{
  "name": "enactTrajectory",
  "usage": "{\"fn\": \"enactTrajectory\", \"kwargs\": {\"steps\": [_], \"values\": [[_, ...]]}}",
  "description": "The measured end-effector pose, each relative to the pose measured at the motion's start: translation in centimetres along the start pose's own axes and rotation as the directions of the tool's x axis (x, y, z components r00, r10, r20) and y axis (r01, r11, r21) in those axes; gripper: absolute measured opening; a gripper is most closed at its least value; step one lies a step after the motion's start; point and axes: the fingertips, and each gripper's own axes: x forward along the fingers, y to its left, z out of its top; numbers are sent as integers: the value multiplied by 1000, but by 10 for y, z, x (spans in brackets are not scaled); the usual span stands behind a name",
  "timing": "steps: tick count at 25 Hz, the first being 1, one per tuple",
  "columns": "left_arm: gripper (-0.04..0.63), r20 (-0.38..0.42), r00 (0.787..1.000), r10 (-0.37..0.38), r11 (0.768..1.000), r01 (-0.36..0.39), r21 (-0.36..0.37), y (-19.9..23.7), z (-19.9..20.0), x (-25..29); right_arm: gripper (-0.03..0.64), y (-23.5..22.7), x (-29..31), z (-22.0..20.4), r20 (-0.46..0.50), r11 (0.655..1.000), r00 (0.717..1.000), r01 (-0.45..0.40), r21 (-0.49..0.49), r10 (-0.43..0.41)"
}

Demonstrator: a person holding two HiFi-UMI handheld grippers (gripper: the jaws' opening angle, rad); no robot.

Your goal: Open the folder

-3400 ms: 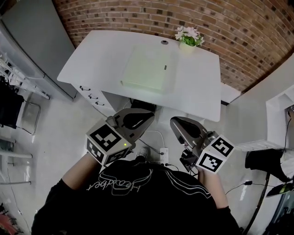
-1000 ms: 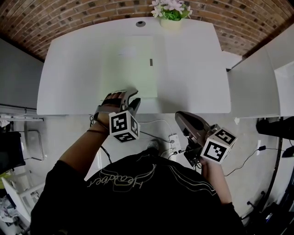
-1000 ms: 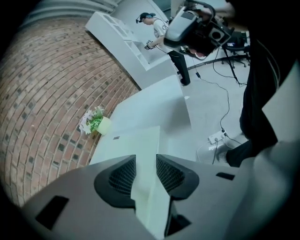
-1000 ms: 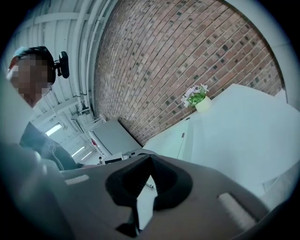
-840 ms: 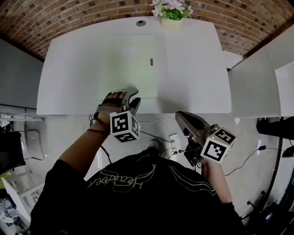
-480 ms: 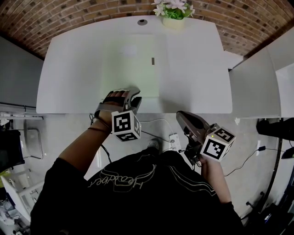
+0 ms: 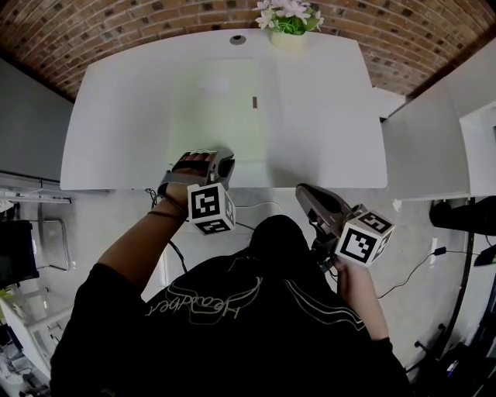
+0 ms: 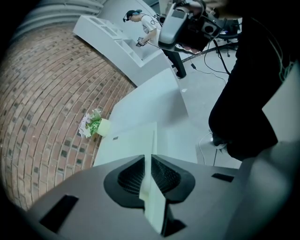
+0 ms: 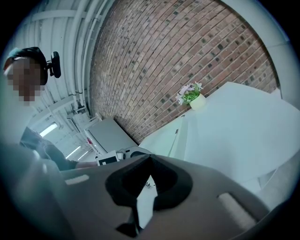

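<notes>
A pale green folder [image 7: 221,116] lies flat on the white table [image 7: 325,116], its near edge at the table's front. My left gripper [image 7: 225,161] sits at that near edge. In the left gripper view the folder's thin cover [image 8: 129,145] runs between the jaws of the left gripper [image 8: 150,161], which have just been closing and now pinch it. My right gripper [image 7: 302,191] hangs off the table's front edge to the right, its jaws together and nothing in them. The right gripper view looks past the right gripper [image 9: 149,159] at the folder [image 9: 164,138] from the side.
A small pot of flowers [image 7: 288,15] stands at the table's far edge, behind the folder. A round cable hole [image 7: 237,39] is beside it. A second white desk [image 7: 426,132] stands to the right. Cables and a power strip lie on the floor below the table front.
Since the oldest frame both grippers came up to the table. Over the last second the left gripper's jaws narrowed onto the folder's near edge; the right gripper barely moved.
</notes>
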Motion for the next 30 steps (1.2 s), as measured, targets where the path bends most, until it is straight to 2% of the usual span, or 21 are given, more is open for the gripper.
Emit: {"fn": "enactTrajectory", "kwargs": {"steps": [4,14,19,24,30], "values": [[37,-7,1000,-26,999,26,-18,-3,-1,-1,5,-2,3,-1,-18,1000,1000,1,-7,-1],[29,49,993,-104,986,110,-123,0,-1,-6,5,-15,38,0,-69,1000,998,-4,-14,3],[31,87,983,-161,968,174,-180,1,-2,-9,5,-20,62,-2,-103,1000,995,-7,-13,5],[31,109,974,-198,955,217,-203,1,-3,-11,5,-25,82,-3,-139,1000,990,-2,-14,0],[31,134,963,-233,936,259,-236,1,-3,-12,5,-41,105,-14,-199,996,979,28,-80,-43]]}}
